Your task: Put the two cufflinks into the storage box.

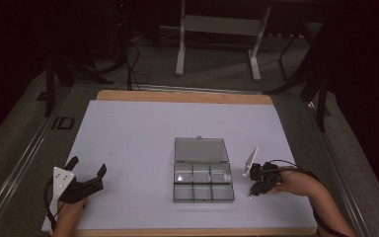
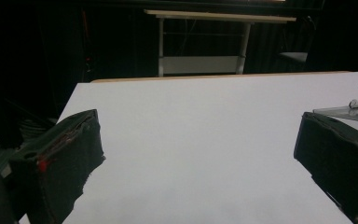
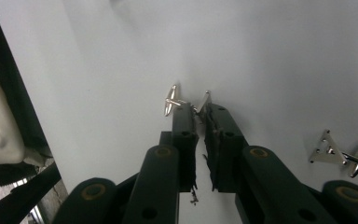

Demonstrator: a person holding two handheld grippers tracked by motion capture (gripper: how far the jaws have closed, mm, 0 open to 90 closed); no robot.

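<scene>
A clear compartment box (image 1: 202, 183) lies on the white board, its lid (image 1: 200, 149) folded flat behind it; the lid's edge (image 2: 349, 111) also peeks in at the right of the left gripper view. My right gripper (image 3: 198, 109) is shut on a small silver cufflink (image 3: 170, 99), its tips down at the board just right of the box (image 1: 251, 194). A second silver cufflink (image 3: 328, 151) with a triangular face lies loose on the board beside the jaws. My left gripper (image 1: 87, 166) rests at the board's near left corner, open (image 2: 199, 119), with nothing between its jaws.
The white board (image 1: 128, 133) sits on a wooden tabletop (image 1: 182, 97) with a metal rail along each side. Beyond the far edge stand a white frame stand (image 1: 217, 29) and dark tripod legs (image 1: 306, 84) on the floor.
</scene>
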